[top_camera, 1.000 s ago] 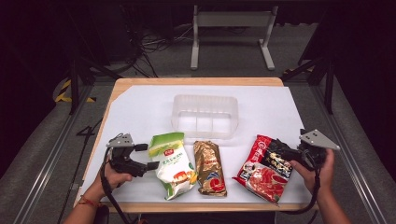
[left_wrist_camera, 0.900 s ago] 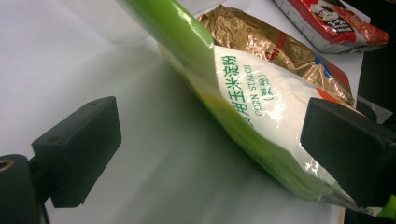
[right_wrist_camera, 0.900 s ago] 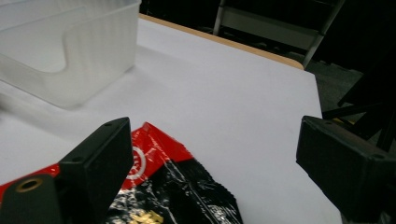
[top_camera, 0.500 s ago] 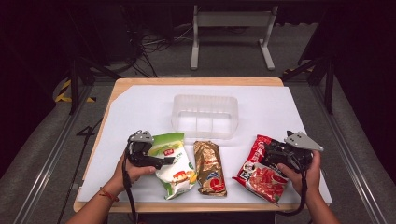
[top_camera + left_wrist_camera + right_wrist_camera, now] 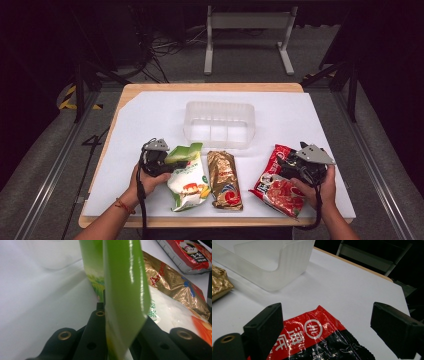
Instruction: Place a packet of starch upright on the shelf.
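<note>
Jaws, left: your left gripper point(image 5: 167, 162) has closed on the folded green top edge of the green and white packet point(image 5: 188, 176); in the left gripper view that glossy edge point(image 5: 125, 297) stands upright between the two black jaws, pinched at their base.
Jaws, right: your right gripper point(image 5: 325, 332) stands wide apart, one jaw on each side of the upper end of the red and black packet point(image 5: 322, 342), which lies flat below them; nothing is clamped there.
Hands: your left hand point(image 5: 147, 181) holds its tool at the packet's left upper corner; your right hand point(image 5: 320, 187) holds the other over the red packet's right upper part point(image 5: 280, 182).
Green packet: it lies on the white sheet point(image 5: 150, 120), near the front edge, its top lifted into your left tool and the rest running down toward you.
Gold packet: gold packet point(image 5: 225, 180) lies just beside the green one, on its right, between it and the red one.
Red packet: at the right front of the sheet, tilted, under your right tool.
Bin: a clear plastic bin point(image 5: 220, 124) sits mid-table, behind all three packets and apart from both tools; the right gripper view shows its ribbed corner point(image 5: 287, 260) ahead and to the left.
Table: wooden table point(image 5: 210, 87) rim shows around the sheet.
</note>
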The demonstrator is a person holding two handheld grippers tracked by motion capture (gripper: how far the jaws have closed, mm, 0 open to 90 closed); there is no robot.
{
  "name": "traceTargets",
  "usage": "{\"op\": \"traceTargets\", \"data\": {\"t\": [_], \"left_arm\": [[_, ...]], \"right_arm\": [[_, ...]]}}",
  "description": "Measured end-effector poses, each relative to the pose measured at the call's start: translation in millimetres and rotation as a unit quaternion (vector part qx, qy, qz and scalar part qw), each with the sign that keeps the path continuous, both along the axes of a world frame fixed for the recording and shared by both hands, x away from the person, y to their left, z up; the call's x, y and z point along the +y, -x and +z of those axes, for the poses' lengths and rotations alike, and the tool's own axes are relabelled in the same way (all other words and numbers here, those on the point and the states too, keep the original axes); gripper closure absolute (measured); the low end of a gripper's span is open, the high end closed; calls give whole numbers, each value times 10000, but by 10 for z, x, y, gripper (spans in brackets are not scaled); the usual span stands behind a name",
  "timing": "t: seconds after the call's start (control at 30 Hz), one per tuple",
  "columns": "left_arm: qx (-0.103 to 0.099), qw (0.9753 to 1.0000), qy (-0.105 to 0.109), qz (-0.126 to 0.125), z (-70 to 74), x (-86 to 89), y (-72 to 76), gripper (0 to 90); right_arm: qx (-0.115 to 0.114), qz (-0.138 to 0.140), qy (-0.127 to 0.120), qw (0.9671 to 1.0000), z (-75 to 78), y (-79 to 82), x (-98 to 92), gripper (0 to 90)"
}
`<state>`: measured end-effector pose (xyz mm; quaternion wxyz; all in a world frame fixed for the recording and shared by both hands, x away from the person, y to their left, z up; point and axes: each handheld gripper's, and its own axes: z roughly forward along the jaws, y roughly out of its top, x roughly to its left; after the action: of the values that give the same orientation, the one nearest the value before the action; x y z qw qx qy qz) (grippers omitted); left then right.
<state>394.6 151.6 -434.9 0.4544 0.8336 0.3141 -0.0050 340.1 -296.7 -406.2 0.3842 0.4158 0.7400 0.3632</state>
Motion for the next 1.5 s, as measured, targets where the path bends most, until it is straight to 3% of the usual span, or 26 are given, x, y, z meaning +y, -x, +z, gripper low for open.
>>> {"op": "traceTargets", "data": {"t": [0.3,0.73,1.0,1.27,1.5], "left_arm": [[-381,9991,191,22,123,32,135,900],[-911,9934,691,-118,376,71,239,900],[-1256,9891,749,-187,511,58,352,900],[-1482,9857,781,-191,589,85,402,900],[-1708,9825,736,-40,662,107,404,900]], "right_arm": [[20,-141,-141,9998,-22,43,-85,117],[-72,-277,-151,9995,-12,141,-168,116],[-28,-380,-249,9990,-59,179,-242,115],[-86,-394,-184,9990,-59,173,-235,114],[-66,-370,-98,9992,-87,158,-208,113]]}}
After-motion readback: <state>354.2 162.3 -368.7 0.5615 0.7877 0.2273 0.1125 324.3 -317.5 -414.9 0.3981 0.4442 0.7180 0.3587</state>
